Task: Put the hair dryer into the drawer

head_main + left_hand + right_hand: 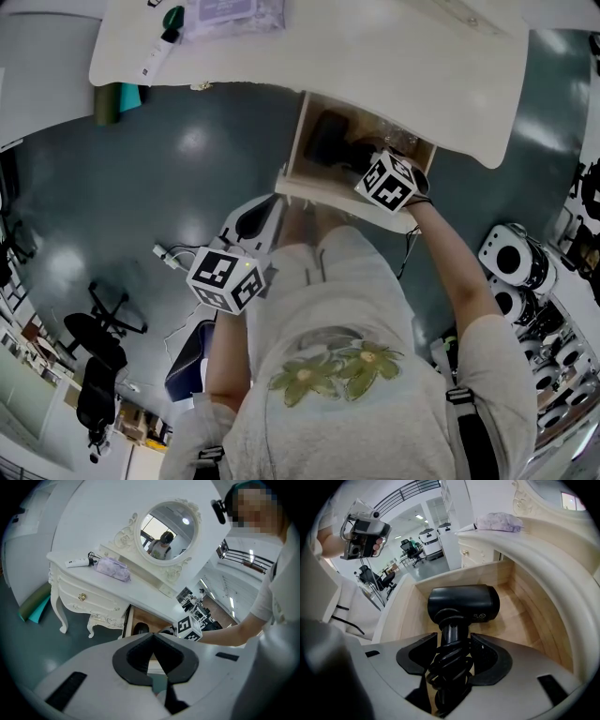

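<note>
Right gripper view: my right gripper [452, 641] is clamped on the hair dryer [464, 603] handle, dryer body inside the open drawer [520, 606]. Left gripper [153, 637] jaws closed together, nothing between them.

No readable text, label, brand or number anywhere, only small pale marks on the side of the black hair dryer [464, 603], too tiny to make out

A pale grey short-sleeved shirt [349, 309] with green-yellow flower print is worn. Left gripper [153, 639] and right gripper [453, 640] are moulded grey, jaws lined black.
</note>
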`<state>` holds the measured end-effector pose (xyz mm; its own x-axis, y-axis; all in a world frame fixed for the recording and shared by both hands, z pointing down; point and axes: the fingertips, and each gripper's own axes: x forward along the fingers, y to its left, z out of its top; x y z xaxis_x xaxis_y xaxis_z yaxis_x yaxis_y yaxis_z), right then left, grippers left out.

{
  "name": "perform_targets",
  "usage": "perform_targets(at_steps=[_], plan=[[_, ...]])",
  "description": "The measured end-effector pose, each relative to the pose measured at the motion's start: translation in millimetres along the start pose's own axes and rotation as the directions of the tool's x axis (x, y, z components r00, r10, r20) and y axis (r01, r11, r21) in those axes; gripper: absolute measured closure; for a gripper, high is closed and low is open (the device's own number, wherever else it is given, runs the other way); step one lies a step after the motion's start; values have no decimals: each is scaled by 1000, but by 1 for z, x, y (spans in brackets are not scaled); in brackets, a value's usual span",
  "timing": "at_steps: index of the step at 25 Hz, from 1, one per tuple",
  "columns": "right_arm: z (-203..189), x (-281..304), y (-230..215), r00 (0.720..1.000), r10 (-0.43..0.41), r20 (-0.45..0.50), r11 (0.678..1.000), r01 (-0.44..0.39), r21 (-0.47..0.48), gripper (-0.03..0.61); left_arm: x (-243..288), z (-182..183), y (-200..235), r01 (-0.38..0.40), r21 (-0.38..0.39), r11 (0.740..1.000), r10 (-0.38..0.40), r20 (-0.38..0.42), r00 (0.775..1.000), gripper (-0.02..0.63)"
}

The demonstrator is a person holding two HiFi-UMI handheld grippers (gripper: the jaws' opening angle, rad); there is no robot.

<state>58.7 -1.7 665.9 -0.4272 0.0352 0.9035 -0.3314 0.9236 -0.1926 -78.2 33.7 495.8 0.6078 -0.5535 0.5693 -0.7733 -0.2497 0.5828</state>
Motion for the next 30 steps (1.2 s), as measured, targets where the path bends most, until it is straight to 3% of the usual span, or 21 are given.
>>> perform_targets(at_steps=[25,30], plan=[[-11,18,-5,996,-86,-6,996,86,-27,362,3,-8,1,16,4,1000,-16,-22,1000,603],[-14,21,-7,992,-106,-67,994,105,-11,362,6,-5,-2,30,12,999,-30,-17,999,603]])
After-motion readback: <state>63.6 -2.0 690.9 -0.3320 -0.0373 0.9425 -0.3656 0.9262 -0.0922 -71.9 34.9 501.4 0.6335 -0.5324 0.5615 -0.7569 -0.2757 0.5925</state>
